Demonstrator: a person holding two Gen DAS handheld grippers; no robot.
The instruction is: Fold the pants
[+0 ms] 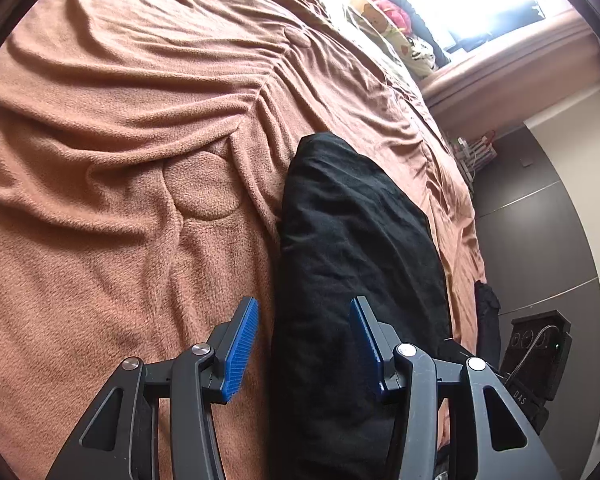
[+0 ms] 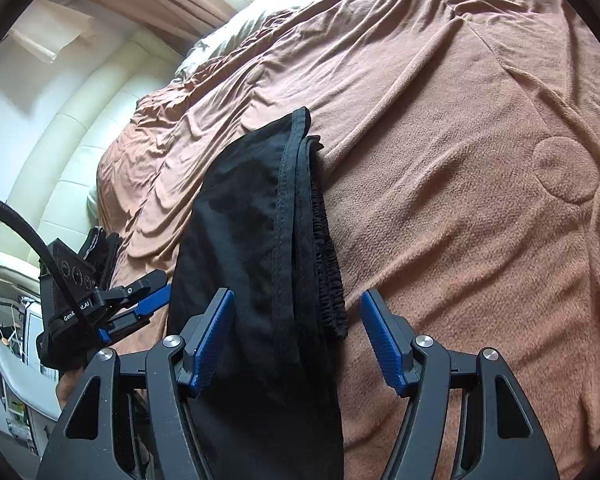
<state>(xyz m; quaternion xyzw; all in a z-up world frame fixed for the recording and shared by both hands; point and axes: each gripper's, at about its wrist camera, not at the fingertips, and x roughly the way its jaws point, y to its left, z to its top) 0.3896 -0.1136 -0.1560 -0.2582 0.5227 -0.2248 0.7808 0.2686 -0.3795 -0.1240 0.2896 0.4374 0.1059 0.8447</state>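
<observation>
1. Left wrist view: the black fabric pants (image 1: pixel 352 248) lie as a long, narrow, already doubled-over strip on the wrinkled terracotta fleece blanket (image 1: pixel 120 160) that covers the bed.
2. The left gripper (image 1: pixel 304 344) hovers over the near end of the pants with its blue-padded jaws spread wide; nothing sits between them, one pad above the blanket and one above the cloth.
3. Right wrist view: the right gripper (image 2: pixel 298 340) also has its jaws wide apart and holds nothing, straddling the pants' layered edge, where a hemmed band and a gathered elastic edge (image 2: pixel 328 276) are stacked.
4. Seen from the right wrist, the left gripper (image 2: pixel 140 300) is just beside the pants, on the side away from the elastic edge.
5. Judged from the stacked edges, the lengthwise fold looks done, legs laid one on the other.
6. What seems left is a crosswise fold: grasp one end of the strip and bring it over towards the other, then flatten.
</observation>
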